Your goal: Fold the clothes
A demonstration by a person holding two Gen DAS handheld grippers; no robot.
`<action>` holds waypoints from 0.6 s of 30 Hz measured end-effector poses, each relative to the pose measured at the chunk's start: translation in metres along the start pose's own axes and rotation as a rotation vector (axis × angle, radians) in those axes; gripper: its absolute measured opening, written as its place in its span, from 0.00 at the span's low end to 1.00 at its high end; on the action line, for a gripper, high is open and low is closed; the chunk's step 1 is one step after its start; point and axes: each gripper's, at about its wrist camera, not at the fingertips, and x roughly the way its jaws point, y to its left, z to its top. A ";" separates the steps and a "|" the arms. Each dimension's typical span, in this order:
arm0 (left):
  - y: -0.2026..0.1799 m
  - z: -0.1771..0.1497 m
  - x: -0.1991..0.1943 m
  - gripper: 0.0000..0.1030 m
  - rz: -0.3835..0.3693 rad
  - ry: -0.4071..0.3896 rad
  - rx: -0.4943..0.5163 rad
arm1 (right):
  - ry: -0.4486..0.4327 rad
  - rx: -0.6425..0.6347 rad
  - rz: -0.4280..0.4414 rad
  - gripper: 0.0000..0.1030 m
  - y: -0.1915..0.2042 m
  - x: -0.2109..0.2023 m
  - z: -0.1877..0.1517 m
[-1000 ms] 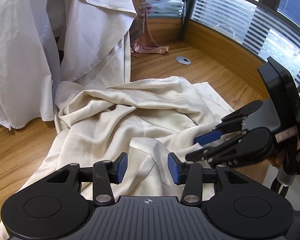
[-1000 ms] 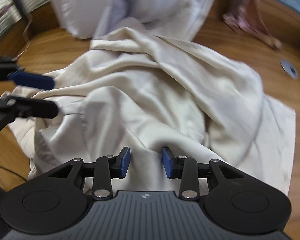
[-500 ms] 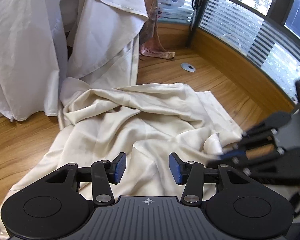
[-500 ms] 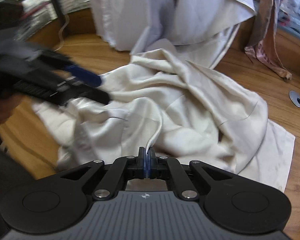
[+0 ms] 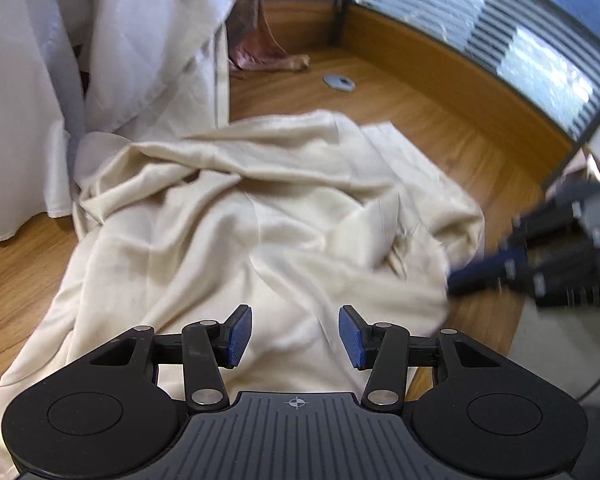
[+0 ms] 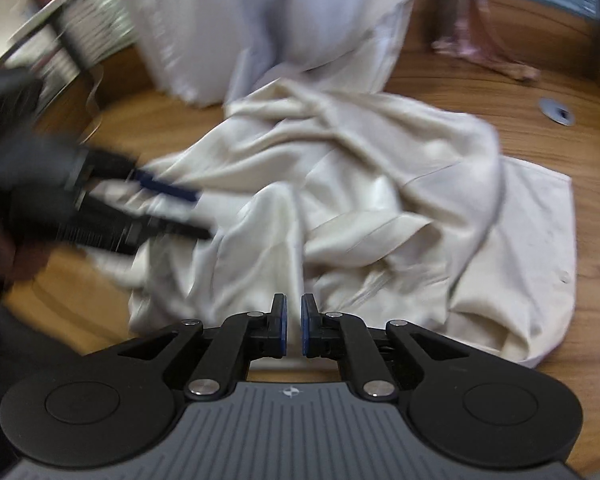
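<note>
My left gripper [image 5: 295, 334] hangs released over the crumpled cream fabric garment [image 5: 260, 220] on the wooden floor [image 5: 440, 128]; my right gripper [image 6: 293, 328], jaws just parting slightly, grasps nothing.

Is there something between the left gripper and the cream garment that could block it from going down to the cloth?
Nothing visible does. The left gripper hangs open right above the cream garment, with no other thing between them. The white hanging cloth is behind the garment, away from the gripper.
</note>
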 end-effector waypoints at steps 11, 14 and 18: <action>0.003 -0.008 0.021 0.48 0.052 0.055 0.096 | 0.060 0.138 -0.129 0.12 -0.031 0.051 0.018; 0.006 -0.008 0.020 0.17 0.050 0.057 0.112 | 0.089 0.116 -0.126 0.18 -0.029 0.062 0.016; 0.013 -0.013 0.012 0.07 0.029 0.090 0.116 | 0.102 0.075 -0.077 0.30 -0.015 0.068 0.012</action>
